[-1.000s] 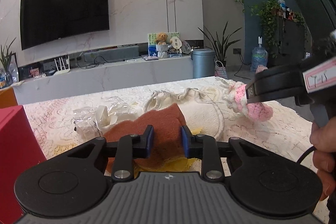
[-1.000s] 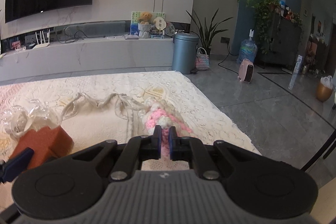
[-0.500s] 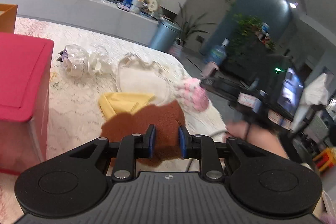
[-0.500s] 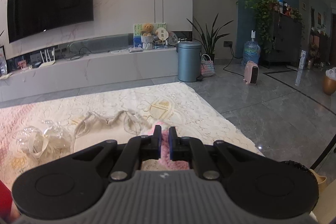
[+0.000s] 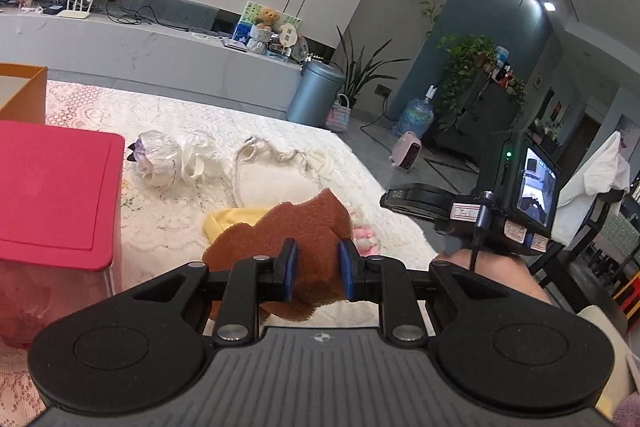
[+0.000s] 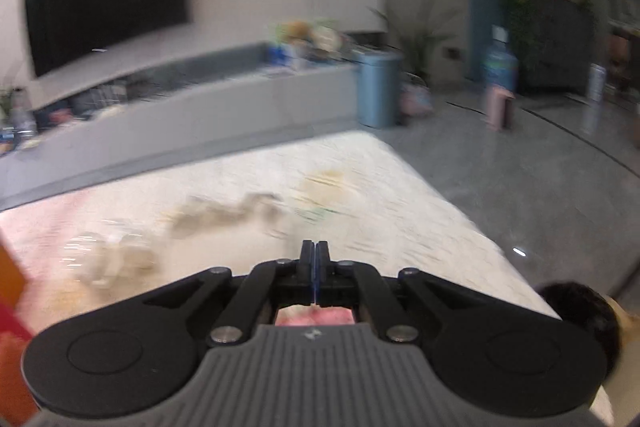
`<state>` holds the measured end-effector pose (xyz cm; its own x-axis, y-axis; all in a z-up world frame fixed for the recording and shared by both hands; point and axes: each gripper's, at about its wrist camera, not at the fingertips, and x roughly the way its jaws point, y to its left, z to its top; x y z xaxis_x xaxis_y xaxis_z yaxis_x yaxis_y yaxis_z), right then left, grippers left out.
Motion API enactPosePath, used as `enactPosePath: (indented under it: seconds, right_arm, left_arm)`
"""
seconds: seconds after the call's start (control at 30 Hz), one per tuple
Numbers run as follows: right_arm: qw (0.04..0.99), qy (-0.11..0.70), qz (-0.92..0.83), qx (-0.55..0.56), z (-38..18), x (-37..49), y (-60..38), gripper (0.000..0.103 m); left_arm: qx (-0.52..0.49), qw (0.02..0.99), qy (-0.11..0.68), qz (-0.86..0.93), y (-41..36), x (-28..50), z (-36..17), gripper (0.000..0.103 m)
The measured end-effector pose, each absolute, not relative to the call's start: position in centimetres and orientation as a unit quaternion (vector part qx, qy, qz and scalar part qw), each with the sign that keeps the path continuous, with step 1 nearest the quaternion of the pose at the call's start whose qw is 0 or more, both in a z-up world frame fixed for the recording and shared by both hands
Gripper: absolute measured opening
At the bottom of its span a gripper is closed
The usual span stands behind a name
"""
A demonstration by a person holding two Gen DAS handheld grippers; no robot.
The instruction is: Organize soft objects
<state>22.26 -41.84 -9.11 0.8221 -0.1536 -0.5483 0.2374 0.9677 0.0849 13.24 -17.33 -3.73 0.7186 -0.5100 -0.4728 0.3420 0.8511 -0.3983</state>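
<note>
The left gripper (image 5: 317, 269) is clamped on a brown sponge-like piece (image 5: 298, 227), its 2 blue pads pressing the sides; the piece's lower edge hangs behind the fingers and is cut off from sight. The right gripper (image 6: 314, 269) shows its pads together in its own blurred view, though its jaws have just been opening; nothing can be made out between the tips, and only a smear of pink (image 6: 316, 315) shows underneath, behind the fingers.

In the left view the brown piece hides most of a pink and white knitted item (image 5: 363, 238) lying on the lace cloth (image 5: 180, 227), just beside the right gripper's body. A yellow cloth (image 5: 230, 219) peeks out from behind the brown piece. Farther off lie a cream drawstring bag (image 5: 276, 179) and a crinkled clear wrapper (image 5: 168, 159). A red lidded box (image 5: 52, 191) stands at the left, cut off by the frame edge, with an orange box (image 5: 24, 93) behind it. The right view's blur leaves the bag and wrapper as streaks.
</note>
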Motion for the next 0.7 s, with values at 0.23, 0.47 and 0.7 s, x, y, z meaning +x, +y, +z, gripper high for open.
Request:
enactPosePath:
  seconds: [0.23, 0.47, 0.7]
  right_arm:
    - [0.923, 0.378, -0.074, 0.022, -13.2, 24.9, -40.0, 0.098]
    - [0.913, 0.400, -0.070, -0.041, -15.6, 26.0, -38.2, 0.099]
    - [0.907, 0.411, -0.087, 0.011, -15.6, 25.8, -39.8, 0.100]
  left_arm:
    - [-0.118, 0.936, 0.270, -0.193, -17.1, 13.5, -6.0, 0.032]
    - [-0.030, 0.945, 0.251, -0.208, -18.7, 12.8, -7.7, 0.084]
    - [-0.040, 0.937, 0.277, -0.211, -19.3, 12.9, -9.9, 0.098]
